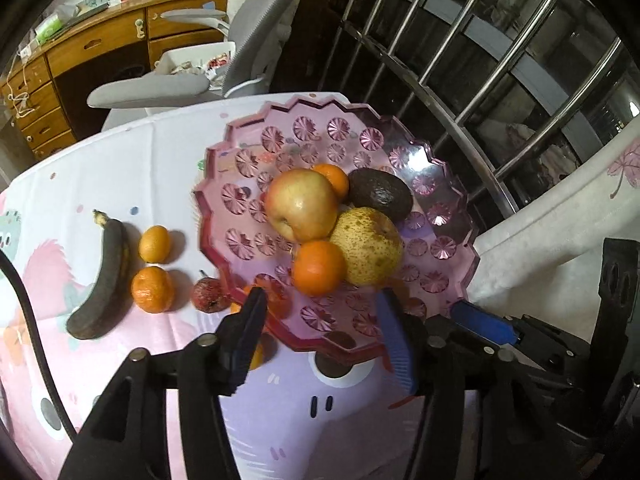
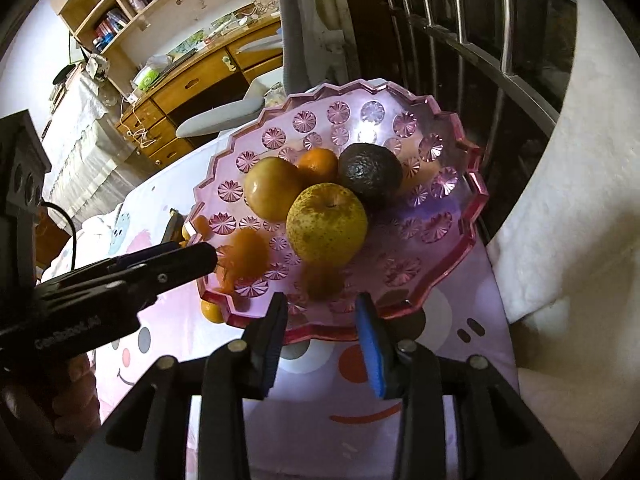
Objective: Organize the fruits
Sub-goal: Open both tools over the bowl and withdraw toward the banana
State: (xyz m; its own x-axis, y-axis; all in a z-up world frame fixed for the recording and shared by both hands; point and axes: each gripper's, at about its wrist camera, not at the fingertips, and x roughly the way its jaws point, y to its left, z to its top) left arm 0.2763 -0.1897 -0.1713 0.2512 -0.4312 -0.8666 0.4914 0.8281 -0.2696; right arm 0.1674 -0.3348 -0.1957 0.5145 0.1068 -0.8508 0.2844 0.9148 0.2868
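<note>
Left view: my left gripper (image 1: 320, 320) jaws spread, empty, over the bowl (image 1: 448, 276) rim. Bowl fruit is heaped; a nudge could roll the pear (image 1: 368, 248) off. Banana (image 1: 102, 280) and mandarins (image 1: 154, 266) wait on the cartoon-print counter (image 1: 120, 160).

Right view: my right gripper (image 2: 320, 320) jaws parted, empty, near the rim; could tip it. Desk (image 2: 192, 84) and shelves behind.

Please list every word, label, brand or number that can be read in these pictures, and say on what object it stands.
"GenRobot.AI": pale lettering on the black body of the left gripper, seen from the right wrist view; dim, so this reading is uncertain.
Spines of the books on the wooden shelf: too small and blurred to read.
Tablecloth: cartoon pictures only, no words.
</note>
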